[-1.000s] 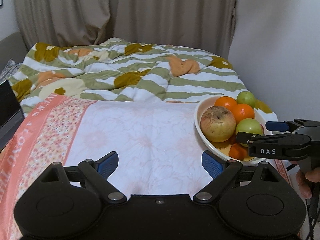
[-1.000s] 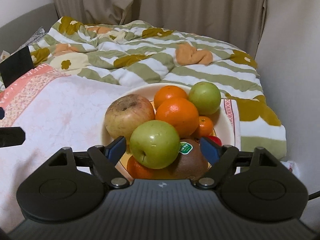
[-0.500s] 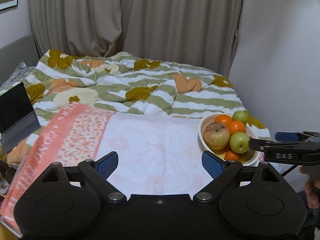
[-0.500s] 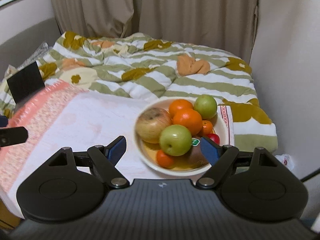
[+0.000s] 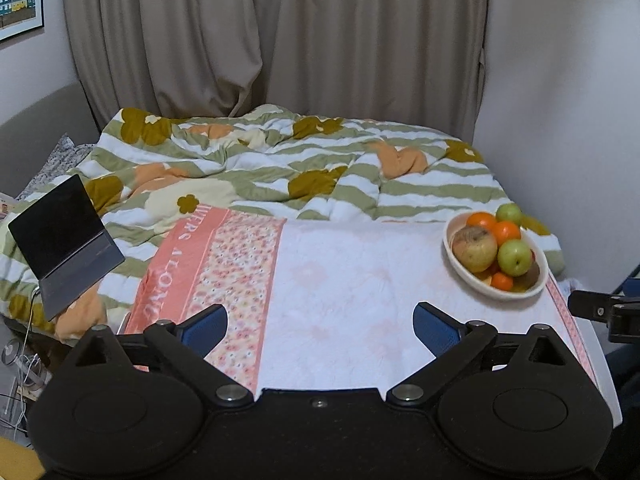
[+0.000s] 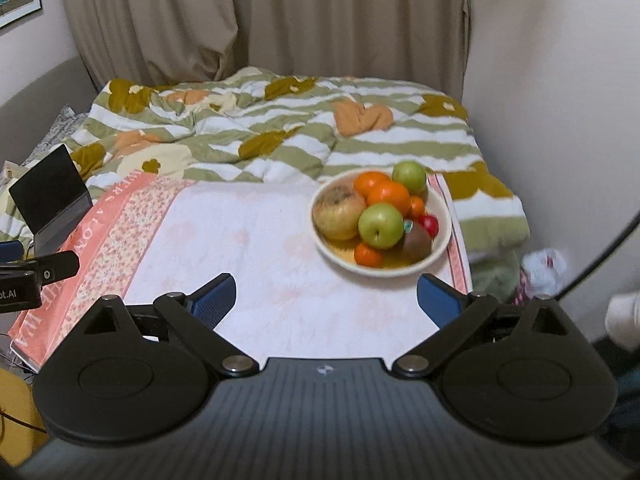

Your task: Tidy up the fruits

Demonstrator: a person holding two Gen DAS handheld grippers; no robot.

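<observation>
A cream bowl (image 6: 442, 240) (image 5: 454, 260) stands on the pink-and-white cloth (image 6: 260, 248) at its right end. It holds a large brownish apple (image 6: 338, 212), two green apples (image 6: 380, 226), several oranges (image 6: 388, 196), a kiwi (image 6: 418, 242) and a small red fruit (image 6: 430, 224). My right gripper (image 6: 324, 300) hangs well back from the bowl, jaws opening wide with nothing between them. My left gripper (image 5: 320, 328) hovers over the cloth's near edge, left of the bowl, jaws opening and empty. Each gripper's tip shows at the edge of the other's view.
The cloth lies over a table in front of a bed with a green-striped flowered quilt (image 5: 300, 160). An open dark laptop (image 5: 60, 240) sits at the left. Beige curtains (image 5: 280, 40) hang behind and a wall closes the right side. Clutter and a white bag (image 6: 544, 264) lie on the floor at right.
Both grippers have drawn back and up from the bowl, which now looks smaller and farther. Both pairs of jaws stand a little wider. The fruit has not moved.
</observation>
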